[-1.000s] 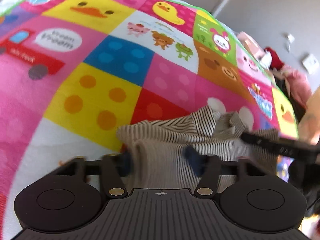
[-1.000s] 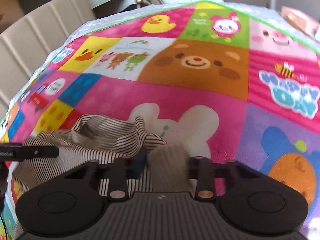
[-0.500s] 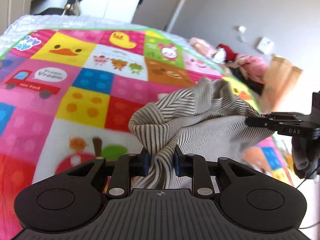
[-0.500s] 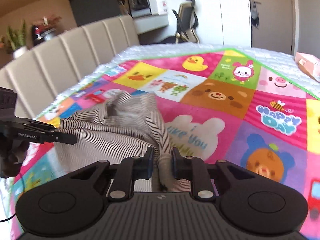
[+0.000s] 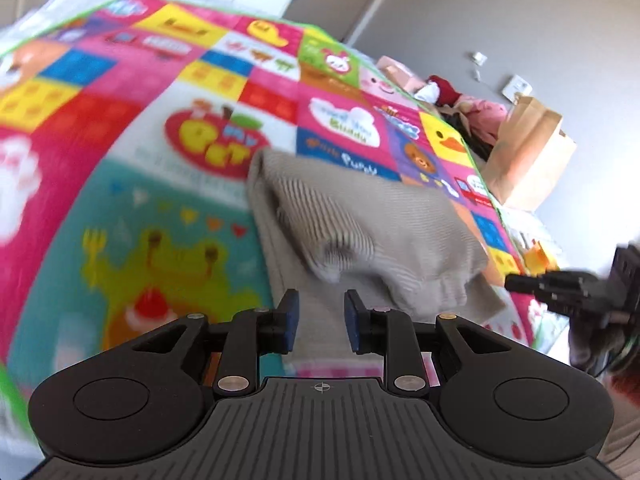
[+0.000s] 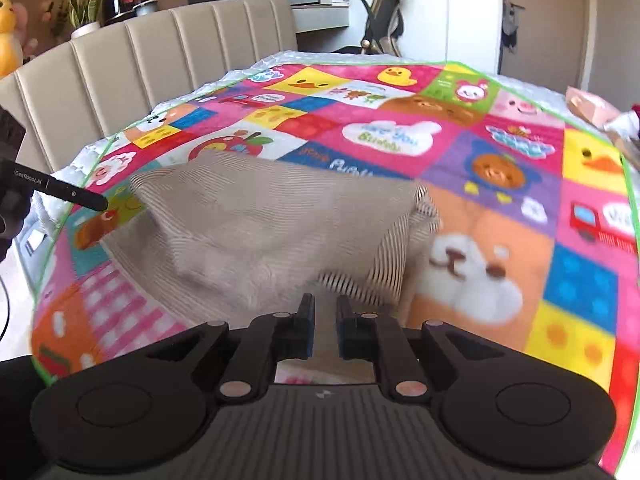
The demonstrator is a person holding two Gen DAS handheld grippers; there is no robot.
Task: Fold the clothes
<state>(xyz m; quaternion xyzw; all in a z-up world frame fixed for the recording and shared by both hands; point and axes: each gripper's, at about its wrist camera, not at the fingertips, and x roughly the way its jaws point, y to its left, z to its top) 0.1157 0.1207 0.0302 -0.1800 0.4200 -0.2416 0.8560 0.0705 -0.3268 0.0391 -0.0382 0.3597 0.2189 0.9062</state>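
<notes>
A bright patchwork cartoon-print play mat (image 6: pixel 500 240) covers the bed; the finely striped beige-and-white cloth garment (image 6: pixel 272 232) lies spread near the mat's front edge; the black left gripper (image 5: pixel 319 322) and black right gripper (image 6: pixel 323 326) hover there, fingers apart, empty.

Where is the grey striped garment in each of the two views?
Left wrist view: the grey striped garment lies centre, just beyond the tongs.
Right wrist view: the garment lies centre-left, ahead of the tongs.
Shared landmark: the red apple patch on the colourful patchwork play mat, just beyond the garment.
</notes>
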